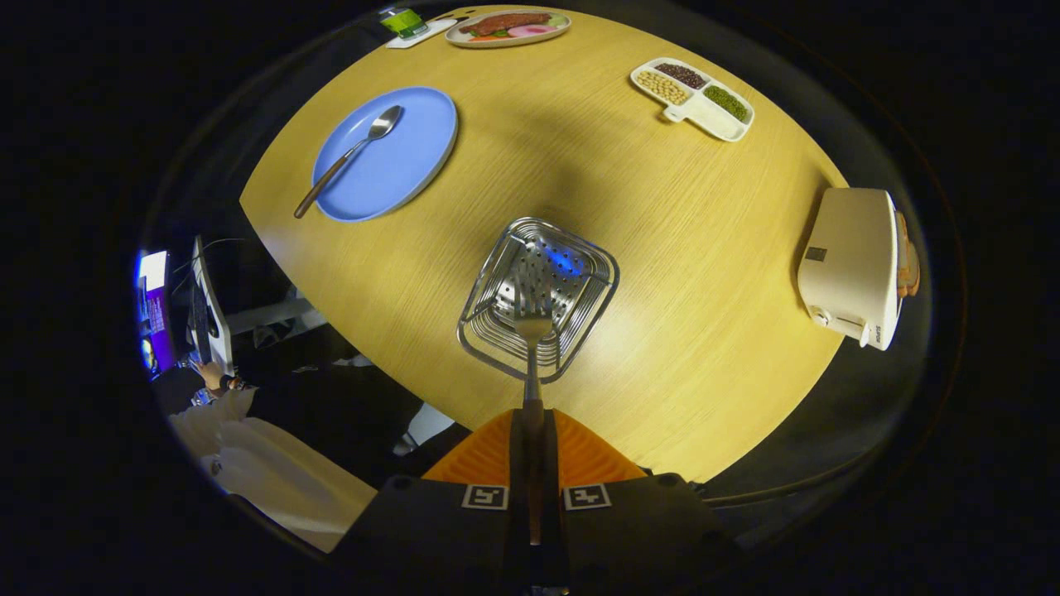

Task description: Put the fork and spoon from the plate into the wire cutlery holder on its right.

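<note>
small dark lettering printed down the front corner of the cream toaster point(853, 265) at the tabletop's far right edge, too small and bent by the lens to make out. square black-and-white coded markers, no letters or numbers, on the two fingers of the tool point(534, 414), closed on the handle of the fork point(532, 331). label on the green packet point(403, 22) beyond the blue plate point(389, 157), unreadable.

a pale wooden worktop point(662, 223) carries a blue plate point(406, 165), a wire cutlery holder point(497, 331) near the middle, a divided dish of beans point(694, 98), a white toaster point(853, 265), a plate of food point(507, 26) and a small tray point(414, 35) at its far edge.
</note>
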Tool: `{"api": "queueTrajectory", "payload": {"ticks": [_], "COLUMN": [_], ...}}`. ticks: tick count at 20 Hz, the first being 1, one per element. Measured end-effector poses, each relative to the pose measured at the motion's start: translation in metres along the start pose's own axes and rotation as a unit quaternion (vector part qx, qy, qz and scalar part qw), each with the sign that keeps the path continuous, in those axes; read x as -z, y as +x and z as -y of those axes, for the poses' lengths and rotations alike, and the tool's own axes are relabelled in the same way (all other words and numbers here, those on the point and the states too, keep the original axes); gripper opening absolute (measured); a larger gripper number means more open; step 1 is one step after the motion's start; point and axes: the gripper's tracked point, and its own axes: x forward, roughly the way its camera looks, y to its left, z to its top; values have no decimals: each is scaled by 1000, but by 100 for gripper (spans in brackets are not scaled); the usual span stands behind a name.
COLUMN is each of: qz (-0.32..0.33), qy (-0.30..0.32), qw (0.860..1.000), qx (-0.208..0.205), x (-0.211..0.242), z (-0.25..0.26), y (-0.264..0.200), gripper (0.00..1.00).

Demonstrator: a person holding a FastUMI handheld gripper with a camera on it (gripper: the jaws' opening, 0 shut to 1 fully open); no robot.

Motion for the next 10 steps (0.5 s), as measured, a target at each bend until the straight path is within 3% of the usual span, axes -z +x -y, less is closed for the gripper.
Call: {"api": "queueTrajectory", "payload": {"ticks": [2,10], "qz": [-11,-10], "qy": [-7,-18], "qw": [1000,1000], "qx": [14,4], "x": [-7,-31], "z": [10,6], "y": [5,3], "gripper": [11,12]}}
